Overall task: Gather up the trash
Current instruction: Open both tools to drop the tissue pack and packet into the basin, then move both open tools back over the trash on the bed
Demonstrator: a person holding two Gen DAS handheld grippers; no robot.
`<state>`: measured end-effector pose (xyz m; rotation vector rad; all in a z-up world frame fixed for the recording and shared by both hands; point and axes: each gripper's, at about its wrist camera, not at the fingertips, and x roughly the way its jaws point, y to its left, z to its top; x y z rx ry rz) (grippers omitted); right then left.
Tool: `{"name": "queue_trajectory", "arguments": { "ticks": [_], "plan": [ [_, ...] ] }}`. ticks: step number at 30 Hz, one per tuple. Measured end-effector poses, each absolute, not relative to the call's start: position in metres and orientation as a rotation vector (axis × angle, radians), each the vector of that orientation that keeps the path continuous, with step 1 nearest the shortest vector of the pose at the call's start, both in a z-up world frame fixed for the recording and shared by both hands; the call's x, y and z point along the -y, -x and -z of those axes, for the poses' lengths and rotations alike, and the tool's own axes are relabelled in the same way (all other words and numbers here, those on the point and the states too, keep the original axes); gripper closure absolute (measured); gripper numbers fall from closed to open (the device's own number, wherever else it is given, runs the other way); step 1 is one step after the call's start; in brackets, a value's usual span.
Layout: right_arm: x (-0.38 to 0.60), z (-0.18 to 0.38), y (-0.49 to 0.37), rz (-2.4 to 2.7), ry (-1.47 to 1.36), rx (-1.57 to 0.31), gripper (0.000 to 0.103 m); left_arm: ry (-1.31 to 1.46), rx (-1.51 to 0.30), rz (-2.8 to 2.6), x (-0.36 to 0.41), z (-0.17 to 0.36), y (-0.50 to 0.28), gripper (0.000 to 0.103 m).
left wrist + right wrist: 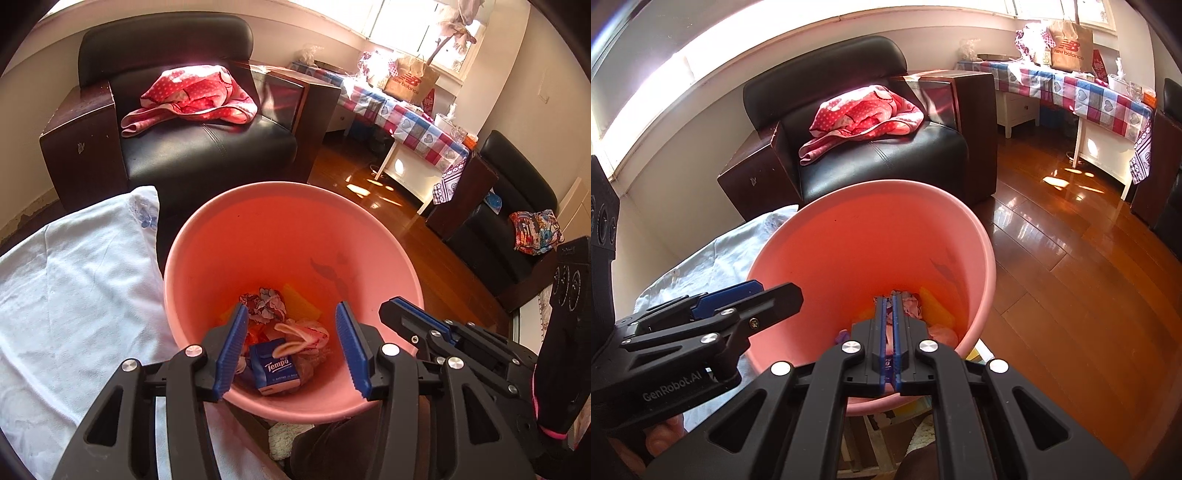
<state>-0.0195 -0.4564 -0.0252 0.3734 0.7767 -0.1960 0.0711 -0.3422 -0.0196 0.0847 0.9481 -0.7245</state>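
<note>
Drop step, by the look of it: left tool (pixel 291 341) spread wide and empty over the pink bin (pixel 207 236), Tempo tissue pack (pixel 275 367) lying inside among crumpled wrappers (pixel 264 304). Right tool (pixel 889 325) pressed together, holding nothing. Next, probably: seek remaining trash.

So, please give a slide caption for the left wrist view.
Open left gripper above pink bin holding tissue pack and wrappers.
</note>
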Motion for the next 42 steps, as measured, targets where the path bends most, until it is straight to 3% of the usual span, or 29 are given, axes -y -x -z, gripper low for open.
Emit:
{"name": "queue_trajectory", "arguments": {
  "ticks": [14, 31, 33, 34, 35, 42],
  "plan": [
    [0.386, 0.003, 0.023, 0.042, -0.294, -0.784, 0.099, -0.016, -0.899, 0.639, 0.245, -0.007, -0.036, 0.051],
    [0.259, 0.015, 0.011, -0.238, -0.175, -0.893, 0.099, 0.132, -0.93, 0.384, 0.083, 0.009, -0.02, 0.051],
    [0.244, 0.016, 0.01, -0.274, -0.154, -0.901, 0.088, 0.15, -0.932, 0.357, 0.066, 0.012, -0.019, 0.051],
    [0.237, 0.016, 0.009, -0.296, -0.147, -0.904, 0.077, 0.157, -0.935, 0.342, 0.059, 0.013, -0.019, 0.051],
    [0.231, 0.016, 0.008, -0.317, -0.14, -0.905, 0.074, 0.165, -0.936, 0.328, 0.051, 0.015, -0.018, 0.051],
    [0.183, 0.016, 0.001, -0.45, -0.073, -0.919, 0.074, 0.199, -0.927, 0.208, -0.006, 0.022, -0.012, 0.051]
  ]
}}
